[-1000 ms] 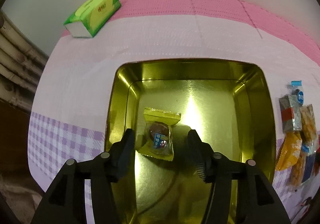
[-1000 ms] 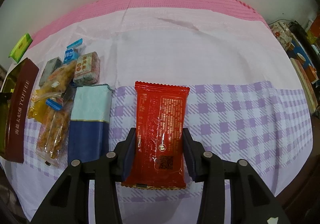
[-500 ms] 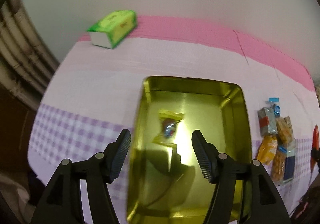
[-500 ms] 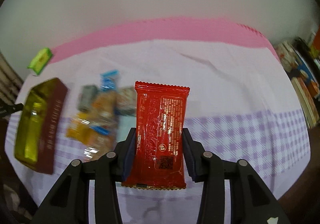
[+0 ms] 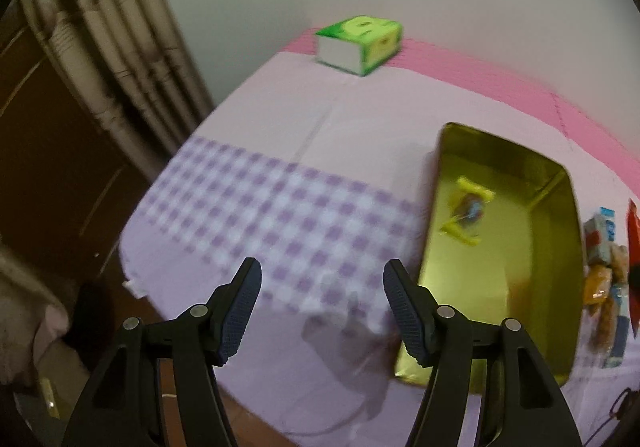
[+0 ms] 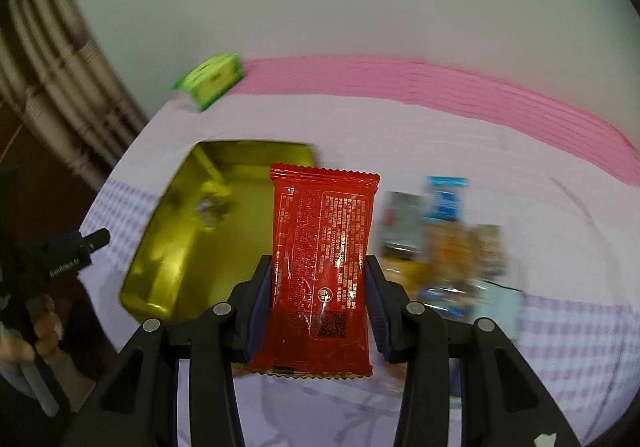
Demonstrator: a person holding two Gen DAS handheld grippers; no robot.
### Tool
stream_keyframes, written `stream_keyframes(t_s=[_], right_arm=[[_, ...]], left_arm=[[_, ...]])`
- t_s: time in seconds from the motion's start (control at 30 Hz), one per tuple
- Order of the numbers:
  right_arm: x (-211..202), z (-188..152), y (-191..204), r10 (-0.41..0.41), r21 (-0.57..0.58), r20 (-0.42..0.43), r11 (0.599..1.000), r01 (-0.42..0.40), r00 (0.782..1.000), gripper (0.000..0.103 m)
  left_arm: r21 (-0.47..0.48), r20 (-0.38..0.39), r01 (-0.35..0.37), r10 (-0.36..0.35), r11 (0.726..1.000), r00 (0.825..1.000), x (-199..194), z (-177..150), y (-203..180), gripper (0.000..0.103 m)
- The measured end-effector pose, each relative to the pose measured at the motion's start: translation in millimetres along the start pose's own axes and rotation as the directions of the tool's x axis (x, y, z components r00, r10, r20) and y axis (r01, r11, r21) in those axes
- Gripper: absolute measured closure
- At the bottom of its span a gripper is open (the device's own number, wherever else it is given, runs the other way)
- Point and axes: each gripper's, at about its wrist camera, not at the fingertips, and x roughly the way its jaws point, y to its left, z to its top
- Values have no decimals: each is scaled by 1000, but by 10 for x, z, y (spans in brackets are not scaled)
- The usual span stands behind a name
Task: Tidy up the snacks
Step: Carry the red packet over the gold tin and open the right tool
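Gripping flat red foil snack packet (image 6: 322, 271), right gripper (image 6: 320, 303) clamped.
Left gripper (image 5: 322, 307) wide open, empty, beside gold rectangular tin (image 5: 500, 287).

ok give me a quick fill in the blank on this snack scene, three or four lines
1. The right gripper is shut on a ____ snack packet.
2. The left gripper is open and holds ____.
3. One yellow-wrapped candy lies inside the ____ tin.
4. The green tissue pack sits near the ____ band of the tablecloth.

Missing words: red; nothing; gold; pink
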Motion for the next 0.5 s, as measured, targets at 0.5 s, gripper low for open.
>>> stream_keyframes(t_s=[0.5], right_arm=[[907,72,1142,44,-106,-164,992,-62,985,63]], left_arm=[[-175,-60,-8,-3,984,998,195,-225,478,39]])
